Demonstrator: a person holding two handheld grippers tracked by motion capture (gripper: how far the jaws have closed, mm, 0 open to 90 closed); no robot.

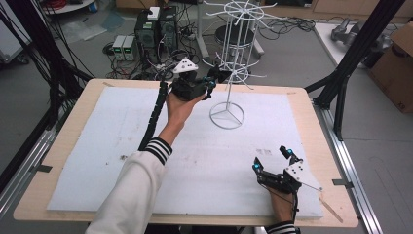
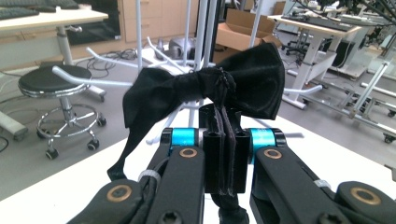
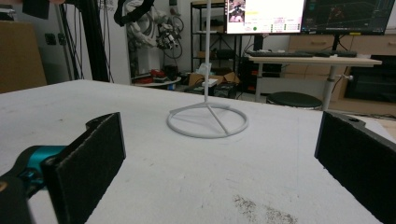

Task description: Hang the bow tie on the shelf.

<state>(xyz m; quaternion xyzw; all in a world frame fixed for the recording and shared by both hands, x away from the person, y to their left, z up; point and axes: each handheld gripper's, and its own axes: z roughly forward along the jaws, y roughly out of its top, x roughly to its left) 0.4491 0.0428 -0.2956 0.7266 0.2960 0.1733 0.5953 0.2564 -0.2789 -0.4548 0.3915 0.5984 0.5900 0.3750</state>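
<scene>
A black bow tie [image 2: 205,88] is pinched by its strap in my left gripper [image 2: 223,135], whose jaws are shut. In the high view that left gripper [image 1: 210,84] is raised at the back of the table, with the bow tie [image 1: 220,74] right beside the white wire display rack [image 1: 233,58]. The rack's prongs [image 2: 88,78] stick out just behind the tie. My right gripper [image 1: 273,158] rests on the table at the front right, open, nothing between its jaws. Its own view looks across the white mat at the rack's round base [image 3: 208,120].
A white foam mat [image 1: 122,146] covers the wooden table [image 1: 63,141]. Black frame posts [image 1: 350,58] stand at the right and left. Computers and cables [image 1: 156,34] lie on the floor beyond the table, and a stool [image 2: 60,88] stands off to the side.
</scene>
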